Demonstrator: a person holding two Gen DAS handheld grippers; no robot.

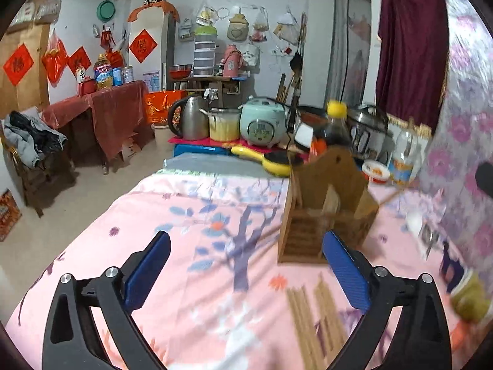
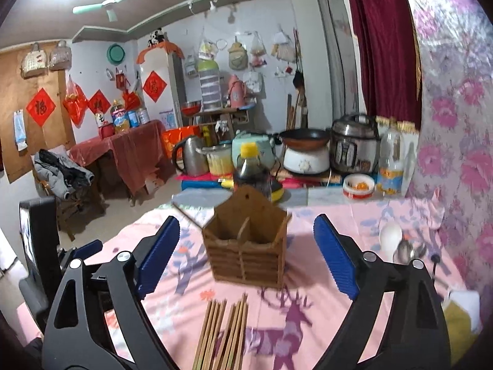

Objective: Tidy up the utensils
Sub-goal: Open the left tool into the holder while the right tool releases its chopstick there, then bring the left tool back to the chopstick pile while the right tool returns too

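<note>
Left gripper (image 1: 246, 246), through its own camera, I see spread wide with nothing between its blue pads. Just beyond its right pad stands the brown slatted wooden utensil holder (image 1: 326, 212) on the pink floral tablecloth (image 1: 191, 215); a bundle of tan wooden chopsticks (image 1: 311, 317) lies flat on the near side of that holder. Through the right camera, my right gripper (image 2: 246, 237) also gapes wide and empty, the holder (image 2: 249, 246) standing beyond its tips, chopsticks (image 2: 222, 333) before the holder, metal spoons (image 2: 406, 251) to the holder's right.
</note>
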